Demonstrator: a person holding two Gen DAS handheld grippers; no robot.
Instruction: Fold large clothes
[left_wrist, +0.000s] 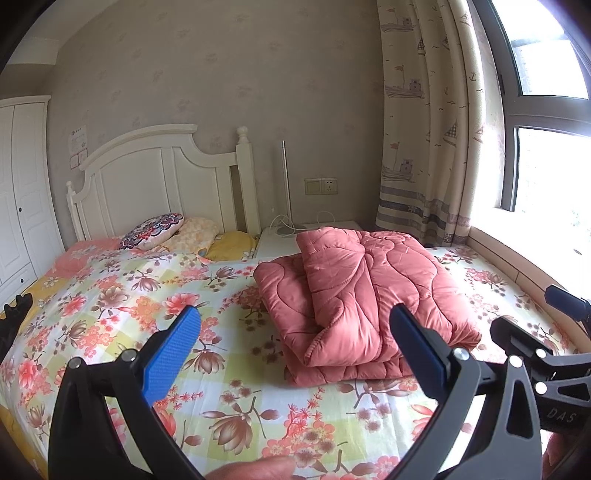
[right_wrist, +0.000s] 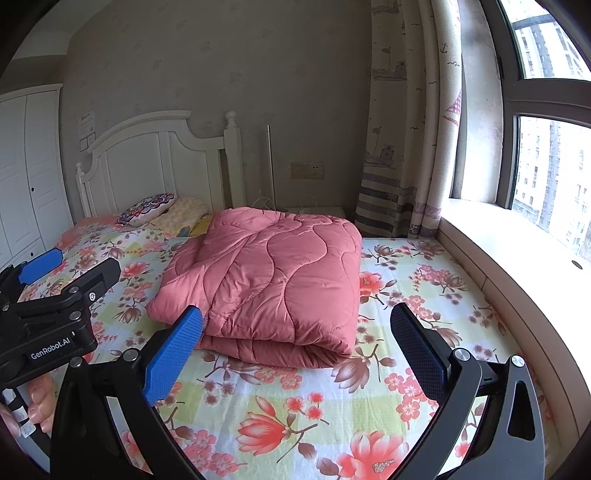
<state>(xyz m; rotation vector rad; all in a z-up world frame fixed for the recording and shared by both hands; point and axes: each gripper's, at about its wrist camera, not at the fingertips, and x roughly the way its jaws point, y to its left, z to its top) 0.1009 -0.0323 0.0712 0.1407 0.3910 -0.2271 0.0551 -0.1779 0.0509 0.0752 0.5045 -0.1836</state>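
Observation:
A pink quilted comforter (left_wrist: 362, 299) lies folded into a thick stack on the floral bed sheet (left_wrist: 110, 314); it also shows in the right wrist view (right_wrist: 273, 280). My left gripper (left_wrist: 295, 332) is open and empty, held above the sheet just in front of the comforter. My right gripper (right_wrist: 295, 332) is open and empty, also in front of the comforter's near folded edge. The left gripper's body (right_wrist: 55, 317) shows at the left of the right wrist view, and the right gripper's body (left_wrist: 535, 354) shows at the right of the left wrist view.
Pillows (left_wrist: 155, 230) lie at the white headboard (left_wrist: 159, 177). A white nightstand (left_wrist: 280, 236) stands beside the bed. A curtain (left_wrist: 424, 129) and window sill (right_wrist: 517, 251) run along the right. A white wardrobe (left_wrist: 18, 192) is at the left.

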